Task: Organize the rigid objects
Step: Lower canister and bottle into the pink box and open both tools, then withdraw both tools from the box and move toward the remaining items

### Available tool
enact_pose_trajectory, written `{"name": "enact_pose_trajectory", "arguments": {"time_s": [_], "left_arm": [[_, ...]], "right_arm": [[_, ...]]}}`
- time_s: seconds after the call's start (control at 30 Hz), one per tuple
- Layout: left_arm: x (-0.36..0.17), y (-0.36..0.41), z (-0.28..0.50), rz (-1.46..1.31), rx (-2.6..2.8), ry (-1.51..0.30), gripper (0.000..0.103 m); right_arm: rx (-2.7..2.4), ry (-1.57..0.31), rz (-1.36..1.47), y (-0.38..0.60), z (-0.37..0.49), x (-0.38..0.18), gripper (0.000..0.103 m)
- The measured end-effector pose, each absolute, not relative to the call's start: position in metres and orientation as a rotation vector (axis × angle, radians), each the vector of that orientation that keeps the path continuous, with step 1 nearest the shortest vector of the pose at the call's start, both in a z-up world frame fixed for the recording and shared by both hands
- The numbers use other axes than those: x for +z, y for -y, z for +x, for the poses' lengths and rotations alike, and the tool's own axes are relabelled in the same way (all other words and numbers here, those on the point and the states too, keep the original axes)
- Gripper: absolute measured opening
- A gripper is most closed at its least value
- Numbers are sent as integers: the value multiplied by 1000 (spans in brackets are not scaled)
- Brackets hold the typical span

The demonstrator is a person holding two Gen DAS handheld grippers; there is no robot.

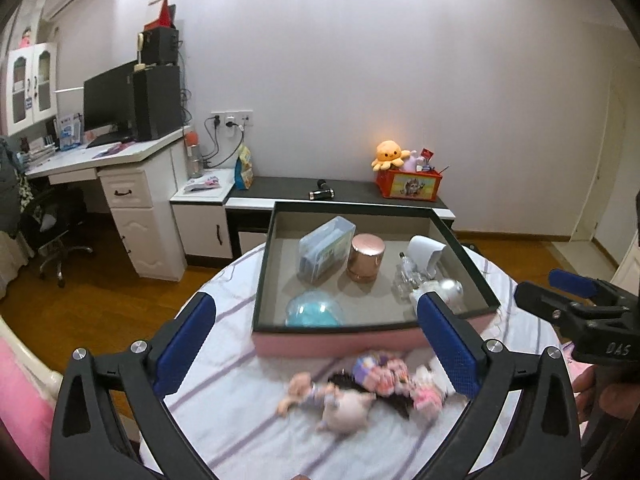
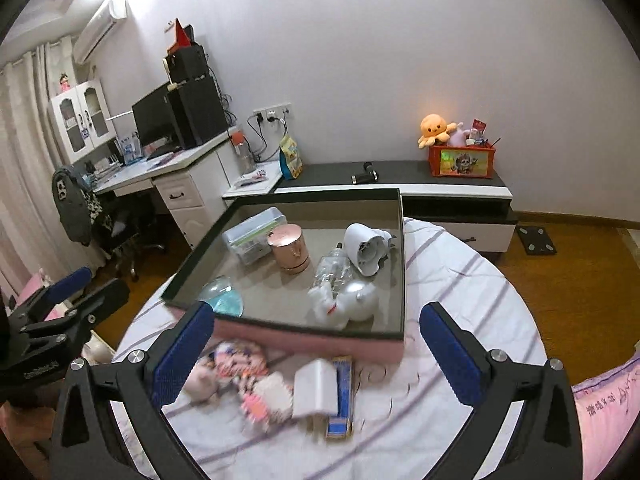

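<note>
Both the left claw (image 1: pixel 316 332) and the right claw (image 2: pixel 316 336) hang spread wide with nothing between their fingers, above a striped cloth (image 1: pixel 240 412) on the round bench. Just beyond both sits the pink tray (image 2: pixel 312 340) holding a rose-gold jar (image 1: pixel 366 258), a clear case (image 1: pixel 326 250) and a white astronaut figure (image 2: pixel 352 300). Below the left claw lie blurred dolls (image 1: pixel 352 388); under the right one, a white box (image 2: pixel 316 392) rests on a blue box (image 2: pixel 343 396).
</note>
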State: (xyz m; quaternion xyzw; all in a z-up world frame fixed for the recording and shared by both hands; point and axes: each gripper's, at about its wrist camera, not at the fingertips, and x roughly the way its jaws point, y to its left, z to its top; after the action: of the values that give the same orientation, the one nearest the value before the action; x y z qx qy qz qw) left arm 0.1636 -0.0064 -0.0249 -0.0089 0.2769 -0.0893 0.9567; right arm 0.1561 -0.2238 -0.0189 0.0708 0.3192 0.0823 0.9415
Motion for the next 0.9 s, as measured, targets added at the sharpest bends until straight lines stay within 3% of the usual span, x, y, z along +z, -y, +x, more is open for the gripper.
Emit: {"name": "enact_pose_trajectory", "arguments": {"time_s": [0.9], "left_arm": [[-17, -10, 33, -48, -124, -537, 103]], "right_arm": [[157, -588, 117, 209, 25, -7, 103]]}}
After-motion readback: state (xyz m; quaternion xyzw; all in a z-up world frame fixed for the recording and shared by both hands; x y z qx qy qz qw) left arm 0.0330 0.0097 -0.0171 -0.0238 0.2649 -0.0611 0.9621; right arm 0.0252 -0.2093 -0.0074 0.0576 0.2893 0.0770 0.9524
